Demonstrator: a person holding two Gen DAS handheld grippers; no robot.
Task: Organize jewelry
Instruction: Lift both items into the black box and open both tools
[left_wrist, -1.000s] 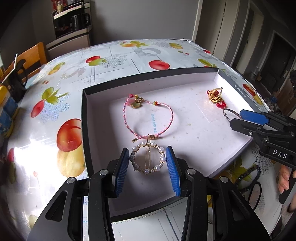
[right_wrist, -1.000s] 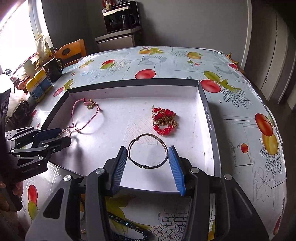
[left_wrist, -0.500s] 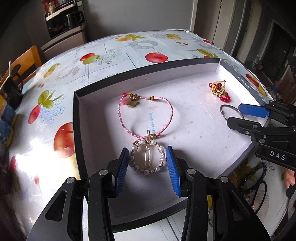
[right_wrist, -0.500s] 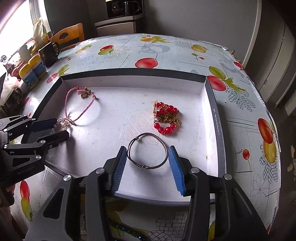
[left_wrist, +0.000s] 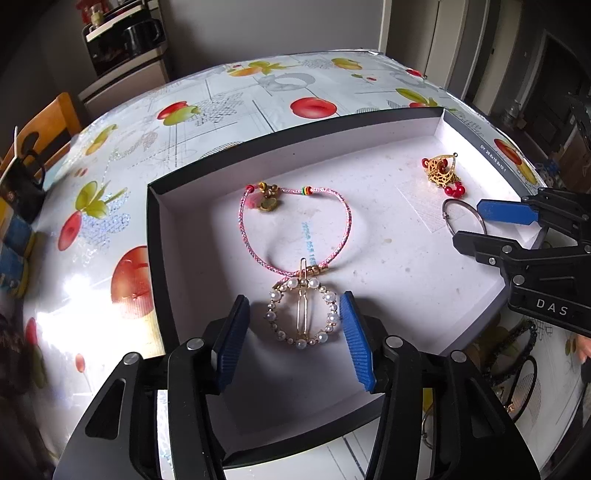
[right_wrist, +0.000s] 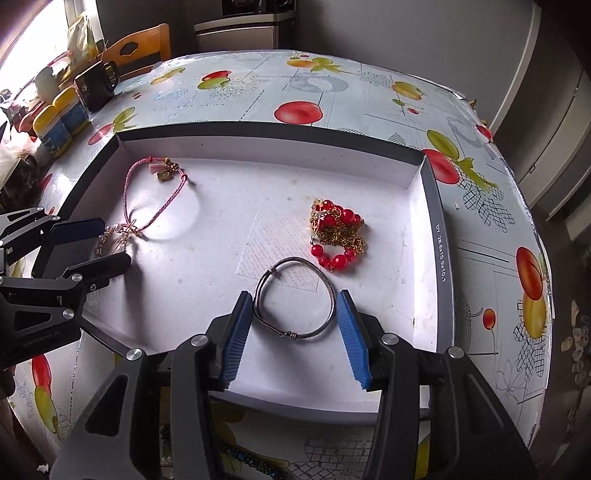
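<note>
Near edge first: left tongs (left_wrist: 295, 325) sit over the near-left part of the box (left_wrist: 295, 147), blue pads wide apart with the pearl hair clip (left_wrist: 302, 314) lying flat between them. There is a gap on both sides, so nothing is gripped. Reads as either just set down or lined up for a pinch; can't tell which.

Right tongs (right_wrist: 294, 317) do the same thing near-right: jaws spread around the metal bangle (right_wrist: 295, 299), which rests on the box floor. The left pad looks very close to the wire, possibly touching, the right pad clear. No hold there either.

The clip's far tip overlaps the clasp end of the pink cord bracelet (left_wrist: 295, 225), which lies opened out in a loop further back on the left. Likely worth nudging the clip clear so the pieces don't tangle.

Far right of the bangle: red bead and gold chain piece (right_wrist: 338, 236), bunched in a heap, apart from the rest.

Layout judgement: items spaced singly on the white floor, so sorting is well along.

More dark beaded strands (right_wrist: 251, 458) wait on the worktop (right_wrist: 332, 85), outside the box's near wall.
</note>
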